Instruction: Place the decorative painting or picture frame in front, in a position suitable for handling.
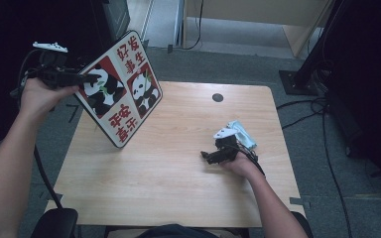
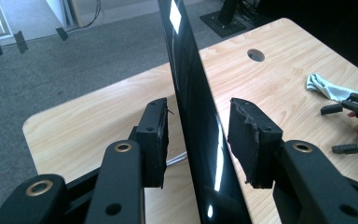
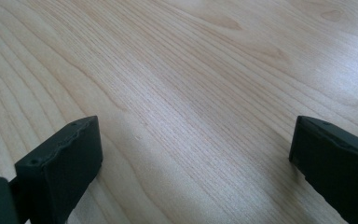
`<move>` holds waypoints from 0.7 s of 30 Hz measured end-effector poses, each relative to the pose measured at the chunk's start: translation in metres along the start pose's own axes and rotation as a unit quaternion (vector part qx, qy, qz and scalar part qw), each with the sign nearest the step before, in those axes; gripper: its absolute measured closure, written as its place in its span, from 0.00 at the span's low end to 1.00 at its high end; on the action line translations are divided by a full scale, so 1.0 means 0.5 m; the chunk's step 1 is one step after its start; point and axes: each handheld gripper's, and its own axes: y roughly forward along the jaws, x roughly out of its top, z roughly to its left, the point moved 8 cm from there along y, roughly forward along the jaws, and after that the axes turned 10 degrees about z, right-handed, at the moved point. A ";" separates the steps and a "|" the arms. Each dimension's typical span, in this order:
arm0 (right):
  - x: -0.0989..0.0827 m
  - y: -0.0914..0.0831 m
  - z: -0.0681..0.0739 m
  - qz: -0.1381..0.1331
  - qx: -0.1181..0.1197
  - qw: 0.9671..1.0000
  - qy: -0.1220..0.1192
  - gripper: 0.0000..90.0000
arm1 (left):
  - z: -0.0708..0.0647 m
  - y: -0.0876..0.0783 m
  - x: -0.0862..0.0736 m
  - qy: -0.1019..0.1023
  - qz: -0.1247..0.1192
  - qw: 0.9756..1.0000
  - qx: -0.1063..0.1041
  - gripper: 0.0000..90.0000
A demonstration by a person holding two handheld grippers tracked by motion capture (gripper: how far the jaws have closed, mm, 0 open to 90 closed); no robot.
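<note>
A square picture board [image 1: 121, 89] with red and white panels, pandas and Chinese characters stands tilted over the table's left part, its lower corner close to the wood. My left gripper [image 1: 87, 79] is shut on the board's left edge. In the left gripper view the board [image 2: 200, 140] runs edge-on between the two pads, glossy black on the side I see. My right gripper [image 1: 206, 156] rests on the table at the right, open, nothing between its jaws. The right gripper view has its jaws [image 3: 191, 154] wide apart over bare wood.
A light blue cloth [image 1: 243, 134] lies crumpled just behind the right gripper. The wooden table [image 1: 178, 188] has a round cable hole [image 1: 218, 97] near its far edge. Grey carpet, cables and a black stand base [image 1: 297, 79] surround the table.
</note>
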 end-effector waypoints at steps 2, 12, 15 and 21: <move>0.000 0.000 0.000 0.000 0.000 1.000 0.001 0.03 | 0.003 0.000 0.011 0.002 0.007 1.000 -0.001 0.64; 0.000 0.000 0.000 0.000 0.000 1.000 0.000 0.03 | 0.001 0.011 0.059 0.014 0.029 0.999 0.000 0.66; 0.000 0.000 0.000 0.000 0.000 1.000 0.001 0.03 | 0.002 0.022 0.067 0.025 0.051 0.998 0.010 0.66; -0.001 -0.001 0.001 0.000 -0.001 1.000 0.001 0.03 | 0.010 0.030 0.095 0.027 0.066 0.997 0.014 0.67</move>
